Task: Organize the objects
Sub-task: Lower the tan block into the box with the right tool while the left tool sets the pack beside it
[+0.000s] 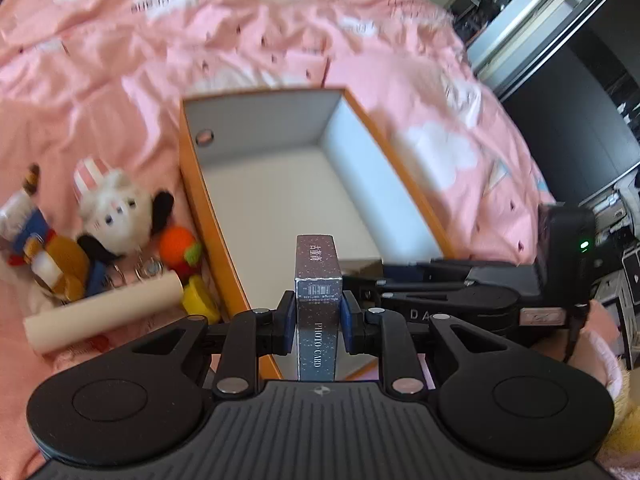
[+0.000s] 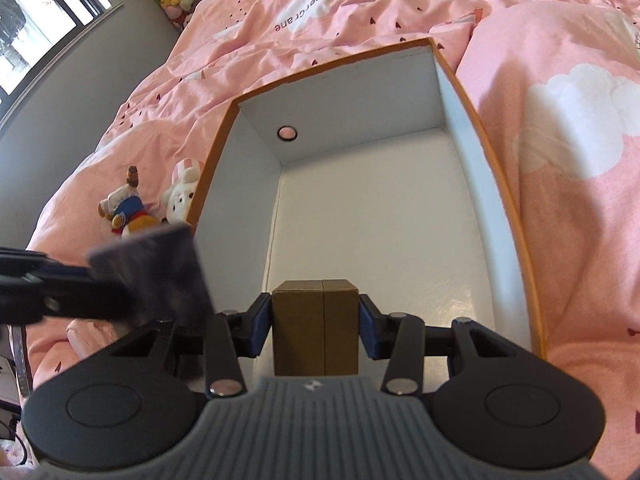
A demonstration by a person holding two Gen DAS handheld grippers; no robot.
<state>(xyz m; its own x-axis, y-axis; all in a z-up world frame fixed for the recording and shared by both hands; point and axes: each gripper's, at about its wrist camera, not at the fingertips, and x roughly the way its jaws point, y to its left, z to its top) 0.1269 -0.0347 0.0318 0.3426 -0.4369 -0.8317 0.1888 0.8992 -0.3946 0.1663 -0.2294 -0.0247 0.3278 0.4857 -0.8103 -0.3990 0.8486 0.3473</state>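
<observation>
An open orange box with a white inside [image 1: 288, 184] lies on the pink bed; it also shows in the right wrist view [image 2: 380, 208]. My left gripper [image 1: 318, 316] is shut on a dark speckled photo card box [image 1: 318, 280], held upright over the box's near left edge. It appears blurred in the right wrist view [image 2: 156, 264]. My right gripper [image 2: 316, 328] is shut on a brown cardboard box [image 2: 316, 320], held above the orange box's near end. The right gripper shows in the left wrist view [image 1: 460, 292].
Left of the orange box lie a white rabbit plush [image 1: 116, 208], a blue and brown doll [image 1: 44, 248], a cream tube [image 1: 104, 312], and orange and yellow toys [image 1: 180, 248]. The pink duvet [image 2: 560, 160] surrounds everything. A window [image 2: 36, 20] is far left.
</observation>
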